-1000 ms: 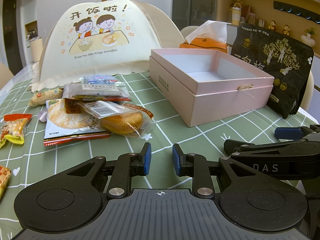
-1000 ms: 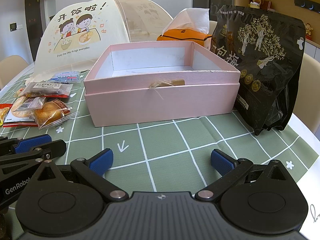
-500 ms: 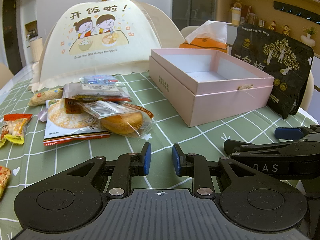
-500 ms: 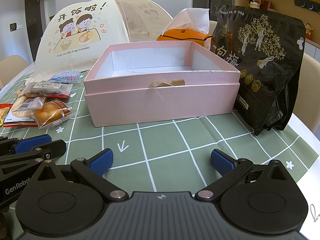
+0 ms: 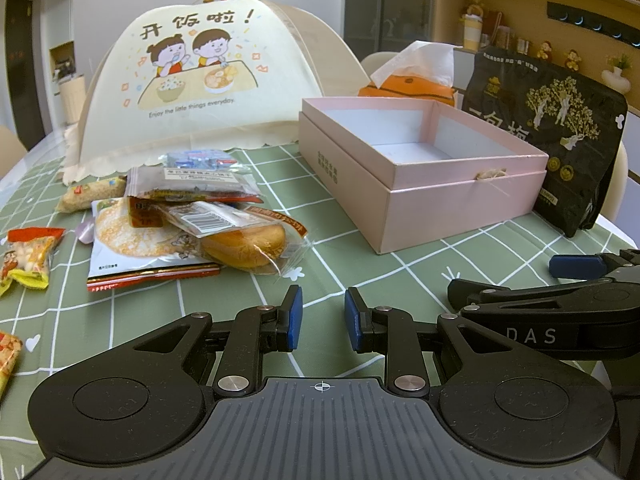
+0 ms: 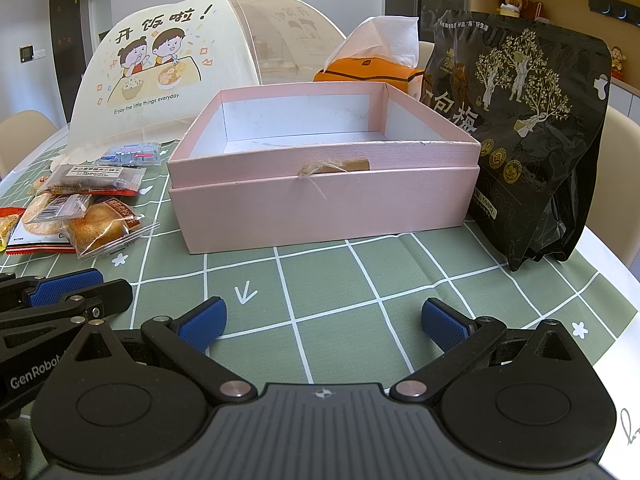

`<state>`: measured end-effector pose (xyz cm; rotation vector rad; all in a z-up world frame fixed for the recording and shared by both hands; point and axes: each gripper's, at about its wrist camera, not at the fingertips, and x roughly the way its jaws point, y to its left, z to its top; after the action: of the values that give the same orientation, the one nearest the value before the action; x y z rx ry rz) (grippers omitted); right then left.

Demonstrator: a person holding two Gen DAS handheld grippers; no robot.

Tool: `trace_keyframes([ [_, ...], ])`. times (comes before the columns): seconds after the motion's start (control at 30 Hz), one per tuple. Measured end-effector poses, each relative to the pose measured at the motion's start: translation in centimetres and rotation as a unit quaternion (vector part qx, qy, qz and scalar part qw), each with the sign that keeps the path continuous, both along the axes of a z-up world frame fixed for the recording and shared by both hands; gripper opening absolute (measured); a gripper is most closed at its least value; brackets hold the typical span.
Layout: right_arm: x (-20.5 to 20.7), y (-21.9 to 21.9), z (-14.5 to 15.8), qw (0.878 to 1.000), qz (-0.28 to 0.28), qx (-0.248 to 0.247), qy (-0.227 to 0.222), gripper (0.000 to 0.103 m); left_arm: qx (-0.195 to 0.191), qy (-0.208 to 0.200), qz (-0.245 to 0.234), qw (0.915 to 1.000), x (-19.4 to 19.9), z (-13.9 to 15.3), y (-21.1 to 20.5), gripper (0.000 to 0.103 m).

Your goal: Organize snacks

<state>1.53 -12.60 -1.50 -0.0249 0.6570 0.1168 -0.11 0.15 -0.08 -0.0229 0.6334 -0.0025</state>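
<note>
Snack packets heaped centre-left, about six or seven counted, probably staged for loading. One pink box centre-right, open, nothing inside. Left gripper: narrow gap, grasping nothing. Right gripper: spread wide, unloaded, facing the box. One black bag, far right.

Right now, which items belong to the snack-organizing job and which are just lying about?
Job: pink box, open and empty; snack pile; wrapped bun; loose yellow snack.

Lying about: food cover; tissue box; black pouch.
</note>
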Motion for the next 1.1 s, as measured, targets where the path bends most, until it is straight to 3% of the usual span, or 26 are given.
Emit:
trace_keyframes([
  [1.03, -0.04, 0.07, -0.05, 1.0, 0.0, 0.0, 0.0, 0.103, -0.004, 0.0, -0.001, 1.0, 0.1, 0.09, 0.02, 0.028],
  [1.1, -0.15, -0.06, 0.06, 1.0, 0.01, -0.001, 0.016, 0.103, -0.004, 0.002, -0.009, 0.9999, 0.08, 0.25, 0.14, 0.027],
])
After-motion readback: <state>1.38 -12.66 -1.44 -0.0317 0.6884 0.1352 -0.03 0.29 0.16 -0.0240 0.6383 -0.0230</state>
